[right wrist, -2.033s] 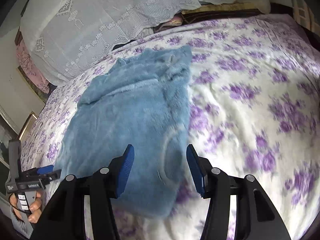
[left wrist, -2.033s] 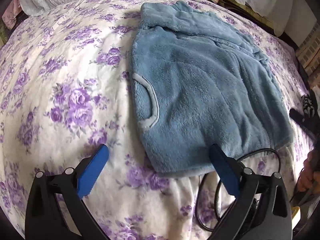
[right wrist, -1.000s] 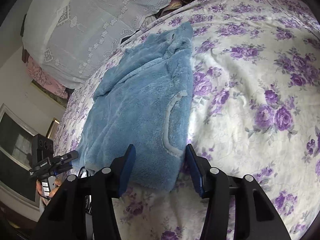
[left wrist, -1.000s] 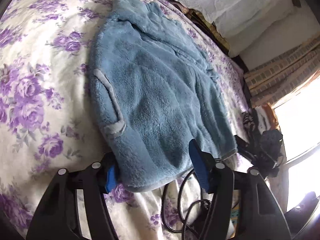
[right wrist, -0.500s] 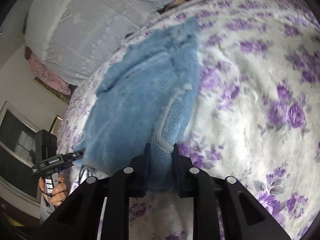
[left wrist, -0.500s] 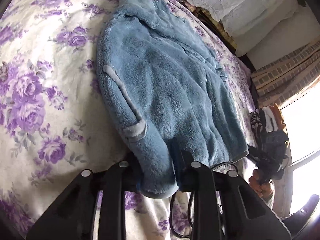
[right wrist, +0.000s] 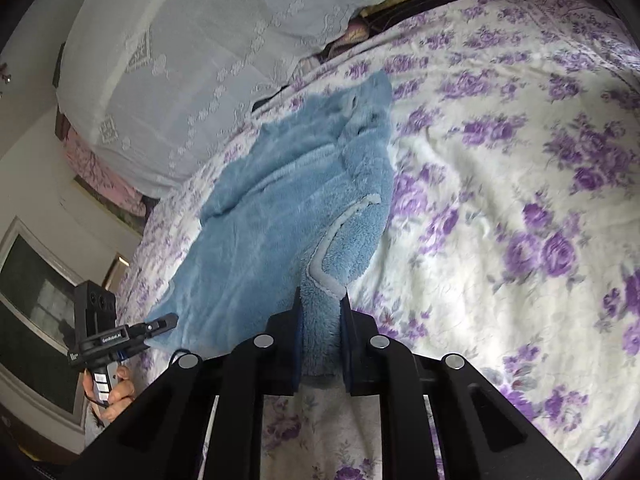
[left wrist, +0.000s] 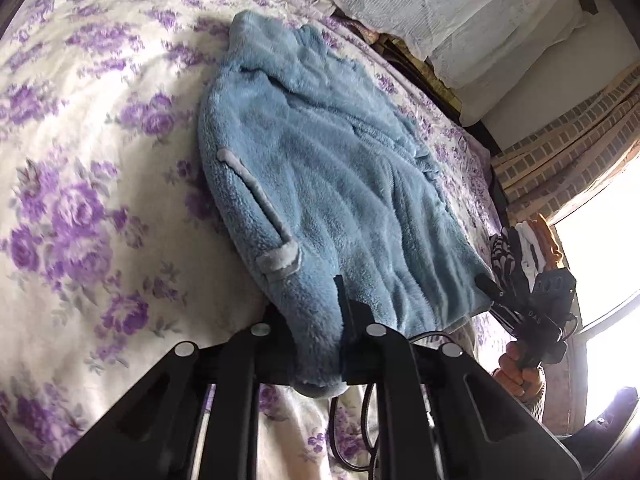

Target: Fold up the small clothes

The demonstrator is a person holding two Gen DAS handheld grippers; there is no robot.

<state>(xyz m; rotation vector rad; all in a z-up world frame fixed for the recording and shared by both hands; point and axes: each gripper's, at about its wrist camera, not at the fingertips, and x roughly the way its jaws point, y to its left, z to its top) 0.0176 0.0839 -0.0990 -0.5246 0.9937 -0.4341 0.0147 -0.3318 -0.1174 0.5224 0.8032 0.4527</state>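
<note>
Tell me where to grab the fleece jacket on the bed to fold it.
Grip the jacket by its bottom hem, coming in low from the near bed edge. It lies flat with the collar far away and the hem facing you, so a tool can pinch that loose edge; the left tool is shut on it.

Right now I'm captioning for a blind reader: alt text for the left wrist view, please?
The left gripper is shut on the near hem of a fluffy blue jacket spread on a purple-flowered bedspread. At right, a hand holds the other gripper by the hem's far corner.
</note>
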